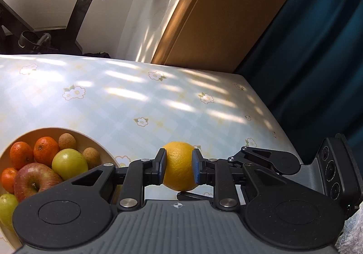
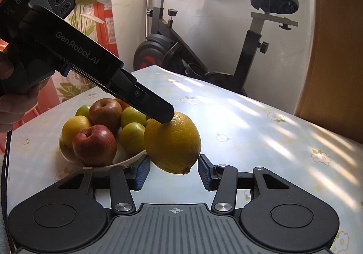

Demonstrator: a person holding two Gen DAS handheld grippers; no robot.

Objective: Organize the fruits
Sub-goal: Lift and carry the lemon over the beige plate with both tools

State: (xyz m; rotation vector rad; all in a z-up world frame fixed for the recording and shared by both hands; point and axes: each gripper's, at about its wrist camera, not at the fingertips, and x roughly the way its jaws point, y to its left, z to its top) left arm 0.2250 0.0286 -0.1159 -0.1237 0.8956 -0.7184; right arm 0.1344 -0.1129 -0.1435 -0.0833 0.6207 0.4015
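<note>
I log the left gripper (image 1: 178, 169) jaws clenched on the orange (image 1: 179, 166), held above the tabletop (image 1: 140, 99) right of the fruit bowl (image 1: 103, 150); right gripper (image 2: 173, 172) jaws part-spread, empty.

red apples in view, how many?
2, both in the bowl: front apple at the near rim, back apple behind it, by the left gripper. More may be hidden under the pile.
</note>
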